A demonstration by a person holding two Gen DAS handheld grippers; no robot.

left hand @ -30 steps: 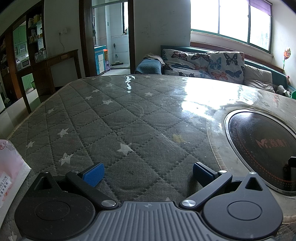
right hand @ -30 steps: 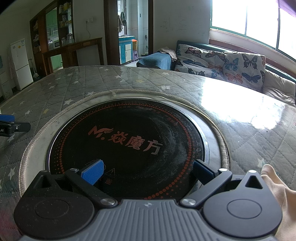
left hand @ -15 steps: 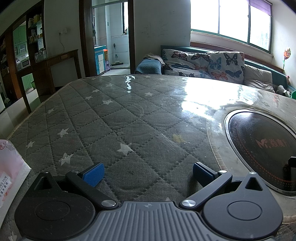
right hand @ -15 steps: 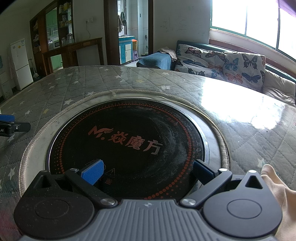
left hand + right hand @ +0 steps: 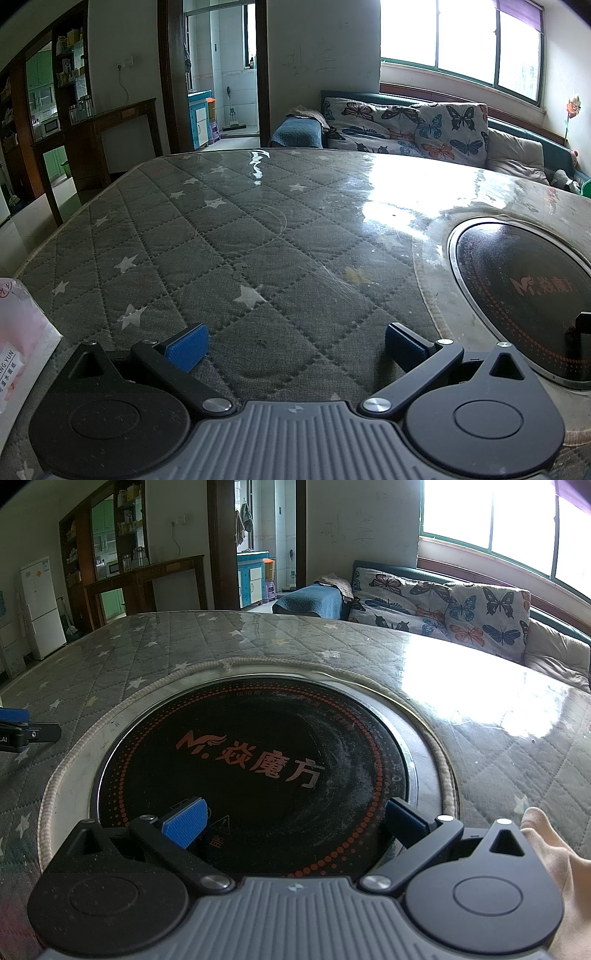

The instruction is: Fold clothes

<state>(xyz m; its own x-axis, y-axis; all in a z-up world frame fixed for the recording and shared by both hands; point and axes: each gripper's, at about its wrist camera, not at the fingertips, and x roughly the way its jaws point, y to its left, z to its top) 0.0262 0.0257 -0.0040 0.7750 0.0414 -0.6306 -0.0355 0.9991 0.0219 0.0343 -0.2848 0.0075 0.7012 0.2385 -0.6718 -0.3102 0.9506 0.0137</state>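
A pale beige piece of clothing (image 5: 561,871) lies at the right edge of the right wrist view, just right of my right gripper; only part of it shows. My right gripper (image 5: 293,821) is open and empty, low over the round black cooktop (image 5: 258,753) set in the table. My left gripper (image 5: 295,341) is open and empty, low over the grey quilted star-patterned table cover (image 5: 221,236). The left gripper's fingertip also shows at the left edge of the right wrist view (image 5: 14,716). No clothing shows in the left wrist view.
A white and pink plastic package (image 5: 22,339) lies at the table's left edge. The cooktop (image 5: 524,288) sits right of my left gripper. A butterfly-print sofa (image 5: 406,129) stands behind the table. A dark wooden cabinet (image 5: 110,133) and a doorway stand at the far left.
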